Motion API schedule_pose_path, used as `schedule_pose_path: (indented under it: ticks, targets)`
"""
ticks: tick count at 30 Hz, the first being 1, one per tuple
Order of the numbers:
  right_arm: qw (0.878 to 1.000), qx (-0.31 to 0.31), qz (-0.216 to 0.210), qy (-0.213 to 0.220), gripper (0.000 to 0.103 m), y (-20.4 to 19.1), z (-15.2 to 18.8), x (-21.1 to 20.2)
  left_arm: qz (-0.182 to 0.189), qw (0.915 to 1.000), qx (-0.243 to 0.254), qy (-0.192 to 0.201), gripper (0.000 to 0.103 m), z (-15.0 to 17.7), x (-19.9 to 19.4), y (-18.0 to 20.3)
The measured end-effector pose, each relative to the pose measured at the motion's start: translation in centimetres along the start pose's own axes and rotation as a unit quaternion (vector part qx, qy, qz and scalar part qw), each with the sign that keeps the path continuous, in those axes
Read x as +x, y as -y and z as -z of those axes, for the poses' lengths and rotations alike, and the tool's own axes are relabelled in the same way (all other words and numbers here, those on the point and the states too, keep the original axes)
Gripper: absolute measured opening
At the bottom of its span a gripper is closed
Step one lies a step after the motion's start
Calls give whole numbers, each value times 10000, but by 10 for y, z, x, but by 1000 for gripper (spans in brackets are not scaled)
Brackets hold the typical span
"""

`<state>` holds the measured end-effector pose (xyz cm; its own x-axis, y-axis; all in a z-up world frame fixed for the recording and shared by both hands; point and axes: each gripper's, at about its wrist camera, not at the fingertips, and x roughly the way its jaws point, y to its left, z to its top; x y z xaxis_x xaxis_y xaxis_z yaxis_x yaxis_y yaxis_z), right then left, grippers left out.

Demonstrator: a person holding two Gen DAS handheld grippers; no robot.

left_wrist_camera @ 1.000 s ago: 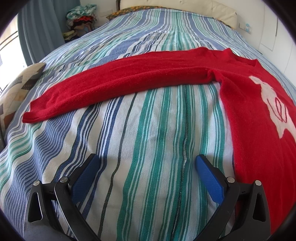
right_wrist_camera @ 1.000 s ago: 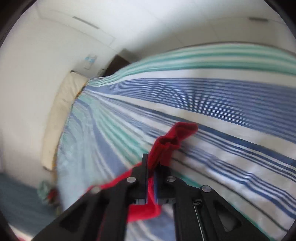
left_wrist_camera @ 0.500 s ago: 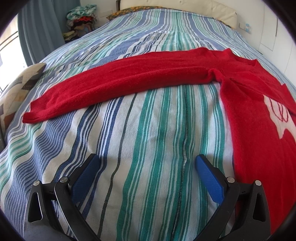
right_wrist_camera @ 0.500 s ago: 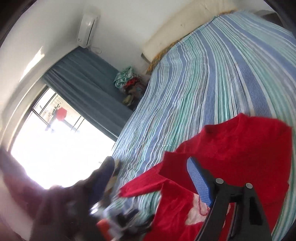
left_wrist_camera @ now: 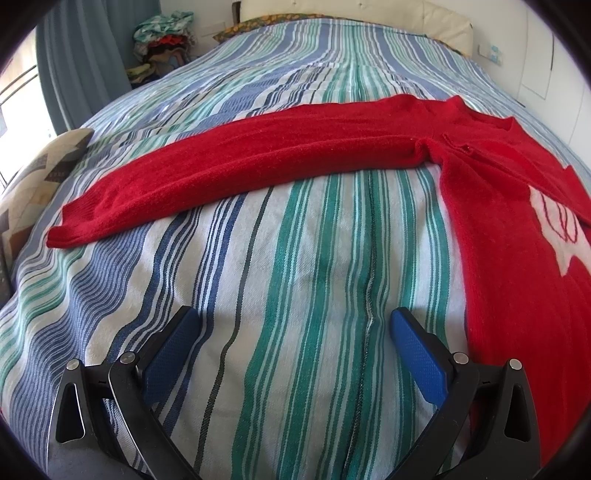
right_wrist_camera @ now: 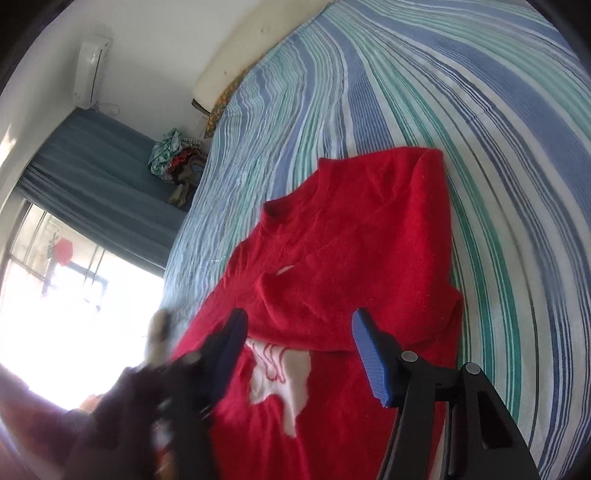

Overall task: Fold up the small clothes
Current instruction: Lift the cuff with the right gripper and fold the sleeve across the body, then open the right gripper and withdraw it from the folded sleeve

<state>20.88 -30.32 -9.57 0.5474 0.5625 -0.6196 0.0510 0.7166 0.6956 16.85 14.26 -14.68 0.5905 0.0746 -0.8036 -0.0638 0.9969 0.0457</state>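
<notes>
A red sweater (left_wrist_camera: 491,206) with a white motif lies on the striped bed. Its left sleeve (left_wrist_camera: 229,170) stretches out flat to the left. In the right wrist view the sweater (right_wrist_camera: 354,236) has its right sleeve folded across the chest, partly covering the white motif (right_wrist_camera: 284,384). My left gripper (left_wrist_camera: 295,343) is open and empty, low over the bedspread, short of the sleeve. My right gripper (right_wrist_camera: 299,350) is open and empty, just above the folded sleeve.
The striped bedspread (left_wrist_camera: 303,258) covers the whole bed. A patterned cushion (left_wrist_camera: 37,184) lies at the left edge. A pile of clothes (left_wrist_camera: 162,40) stands beyond the bed by the blue curtain (right_wrist_camera: 92,192). The headboard pillow (left_wrist_camera: 369,14) is at the far end.
My right gripper carried the right sleeve across the chest, opened and let it go; the sleeve now lies folded over the motif. My left gripper has not moved.
</notes>
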Motion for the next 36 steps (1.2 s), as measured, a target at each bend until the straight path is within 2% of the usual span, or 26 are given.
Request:
schedule_pose_path:
  ticks: [1,2,3,4,6,8,9,11,13,15,16,18,19,20,22,25,26,28,30,31,34,36]
  targets:
    - [9993,84,349,-39,50,13,3,12,-2,10000,-2,7,103,0,0,0]
    - [9959,197,877,-94,46,28,5,23,-4,10000,-3,11,103,1,-1,0]
    - [9894,310,1416,-112,15,44,8,29,-3,10000,-4,16,103,1,-1,0]
    - [9845,374,1714,-56,0,55,9,29,-2,10000,-7,21,103,1,-1,0]
    - [9826,201,1838,193,0,57,12,18,0,10000,-9,17,103,1,-1,0]
    - [9773,-327,2078,263,10,37,18,5,-4,10000,-4,0,103,0,0,0]
    - [9753,-601,2111,241,11,24,23,-4,-6,10000,-1,-9,103,0,0,0]
    - [9787,-962,1809,140,13,2,38,-25,-10,10000,2,-12,103,0,1,1]
    - [9813,-1201,1495,-144,23,-11,63,-36,-9,10000,2,-10,103,0,1,1]
    - [9783,-1454,1419,-407,31,-18,97,-40,-12,10000,3,-8,103,-1,1,1]
    - [9738,-1602,1517,-548,36,-18,117,-40,-15,10000,5,-6,103,-1,1,1]
    - [9589,-1780,1977,-988,40,-6,154,-29,-19,10000,5,-2,103,0,0,1]
    - [9545,-1784,2143,-1058,40,3,172,-28,-16,10000,3,-2,103,0,0,1]
    - [9545,-1806,2232,-805,41,7,185,-35,-16,10000,3,3,103,0,0,1]
    - [9577,-1668,2281,-543,41,8,195,-49,-24,10000,4,13,103,0,-1,1]
    - [9516,-1757,2520,-41,41,-17,195,-71,-41,10000,13,22,103,0,-1,2]
    - [9481,-1872,2571,78,42,-28,194,-74,-42,10000,12,23,103,0,-1,2]
    - [9332,-2186,2847,180,53,-49,194,-71,-44,10000,12,25,103,1,-1,2]
    - [9188,-2507,3046,154,59,-68,197,-60,-50,10000,14,28,103,1,-1,1]
    - [9153,-2627,3052,126,59,-74,199,-53,-56,10000,15,33,103,1,-2,1]
    - [9123,-2749,3033,-148,59,-74,210,-30,-65,10000,14,46,103,2,-2,1]
    - [9076,-2791,3099,-488,59,-68,221,-11,-61,10000,10,37,103,2,-2,1]
